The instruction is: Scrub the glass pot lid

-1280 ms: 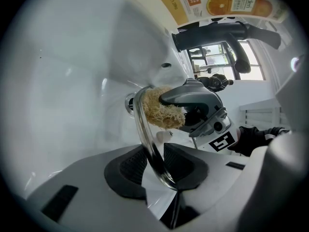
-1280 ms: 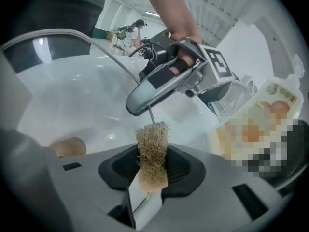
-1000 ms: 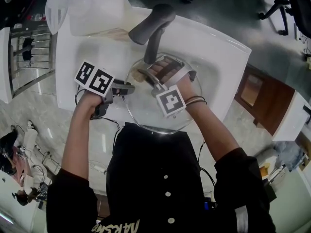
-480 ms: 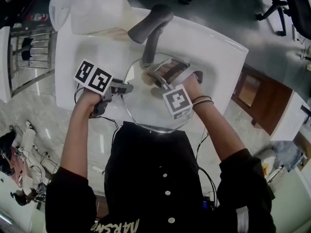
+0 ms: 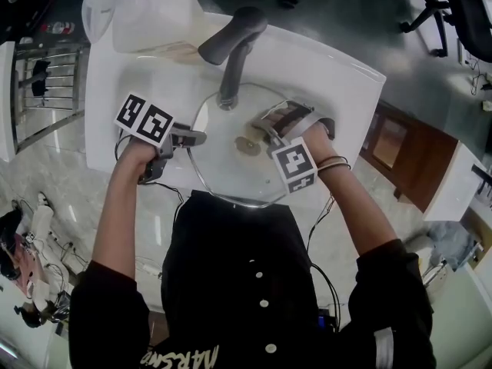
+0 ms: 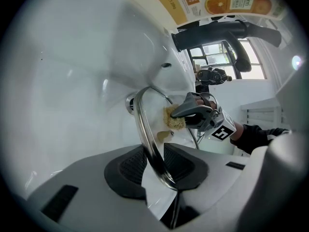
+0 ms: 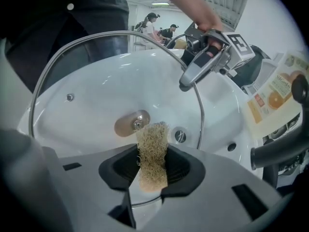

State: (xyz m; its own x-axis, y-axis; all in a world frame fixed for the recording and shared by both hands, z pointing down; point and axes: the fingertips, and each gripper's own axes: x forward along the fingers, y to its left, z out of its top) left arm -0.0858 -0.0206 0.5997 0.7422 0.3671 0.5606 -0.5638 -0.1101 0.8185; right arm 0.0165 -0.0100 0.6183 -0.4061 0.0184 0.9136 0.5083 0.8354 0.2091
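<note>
The left gripper (image 6: 161, 166) is clamped on the glass lid's (image 5: 221, 161) left rim, holding it over the sink (image 5: 346, 79) near the front edge. The right gripper (image 7: 154, 173) pinches a scrubber (image 7: 152, 149). The scrubber's tip sits just beside the lid's centre screw (image 7: 138, 124), so the right hand is nearer.

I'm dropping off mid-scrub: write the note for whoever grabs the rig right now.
Left gripper: shut on the rim of the glass lid, holding it over the sink.
Right gripper: shut on the scrub pad, pad tip near the knob at the lid's centre.
Done: cannot tell how much glass is scrubbed.
Left: probably work the pad outward to the rim, then do the other face.
</note>
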